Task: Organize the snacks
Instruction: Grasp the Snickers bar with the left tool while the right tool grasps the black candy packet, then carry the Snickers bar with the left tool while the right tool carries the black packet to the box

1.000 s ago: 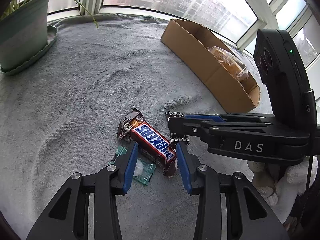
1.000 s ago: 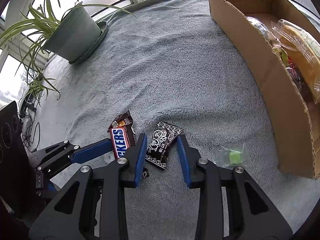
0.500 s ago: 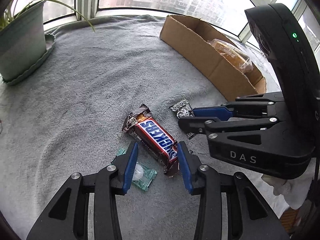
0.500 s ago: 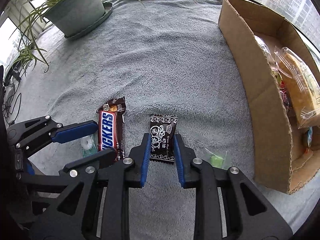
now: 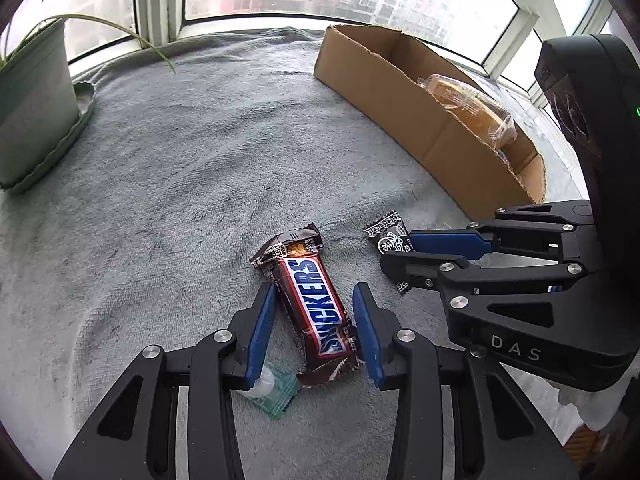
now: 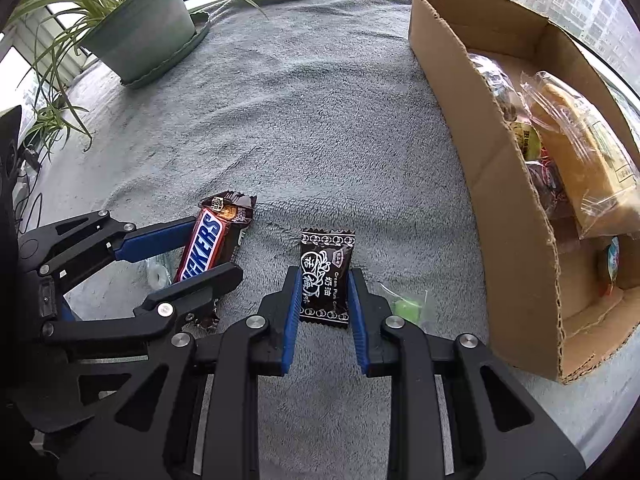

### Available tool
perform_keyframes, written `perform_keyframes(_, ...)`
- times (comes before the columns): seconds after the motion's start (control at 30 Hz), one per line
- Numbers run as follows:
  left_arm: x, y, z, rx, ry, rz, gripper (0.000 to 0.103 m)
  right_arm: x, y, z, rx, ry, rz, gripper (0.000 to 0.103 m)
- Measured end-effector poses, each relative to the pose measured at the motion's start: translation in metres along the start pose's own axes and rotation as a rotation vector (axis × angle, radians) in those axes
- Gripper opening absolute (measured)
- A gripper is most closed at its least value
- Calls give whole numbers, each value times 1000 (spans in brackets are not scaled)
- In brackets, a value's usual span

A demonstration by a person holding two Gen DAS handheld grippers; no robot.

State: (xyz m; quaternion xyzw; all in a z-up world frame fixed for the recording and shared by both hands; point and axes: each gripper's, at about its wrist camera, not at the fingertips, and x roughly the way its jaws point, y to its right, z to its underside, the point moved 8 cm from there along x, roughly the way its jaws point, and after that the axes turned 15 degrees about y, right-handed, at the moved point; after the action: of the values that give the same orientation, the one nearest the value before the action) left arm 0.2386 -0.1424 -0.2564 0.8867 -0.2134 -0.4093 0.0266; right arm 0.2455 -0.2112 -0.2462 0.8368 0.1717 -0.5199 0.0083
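A Snickers bar (image 5: pixel 316 300) lies on the grey fleece cloth (image 5: pixel 200 160), lengthwise between the blue pads of my left gripper (image 5: pixel 313 296). Its jaws are closing, and narrow gaps still show on both sides of the bar. To its right, a black plum-candy packet (image 6: pixel 326 264) sits between the pads of my right gripper (image 6: pixel 324 280), which press on its two long edges. In the left wrist view the right gripper (image 5: pixel 396 252) covers most of that packet (image 5: pixel 386 236). The open cardboard box (image 6: pixel 500 184) at the right holds wrapped bread and several small snacks.
A teal-wrapped mint (image 5: pixel 272 390) lies under the left finger. A green candy in a clear wrapper (image 6: pixel 406 306) rests beside the right finger, near the box wall. A potted plant (image 6: pixel 140 36) stands at the far left by the windows. A gloved hand (image 5: pixel 596 412) holds the right gripper.
The right jaws narrowed onto the black packet and squared up with it. The left gripper shifted and turned, so the Snickers bar now lies straight between its pads.
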Motion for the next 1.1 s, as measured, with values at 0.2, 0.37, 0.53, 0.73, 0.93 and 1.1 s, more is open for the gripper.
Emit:
perform_keyframes(0.2, 1, 3, 2, 83, 17, -40, 31, -1, -2, 1, -25, 7, 0, 24)
perform_keyframes(0.37, -2, 1, 3, 50, 23, -36, 29, -5, -6, 3, -27, 23, -15, 24)
perform_keyframes(0.53, -9, -1, 4, 26, 35, -32, 28, -14, -9, 1, -23, 49, -23, 24)
perform_keyframes(0.73, -22, -1, -1, -4, 62, -19, 28, -35, -9, -3, -2, 96, -47, 24)
perform_keyframes(0.93, -34, 6, -21, -25, 102, 8, 28, -67, 3, -22, 20, 180, -52, 24)
perform_keyframes(1.1, -41, 16, -51, -24, 151, 28, 28, -95, 26, -49, 33, 264, -23, 24)
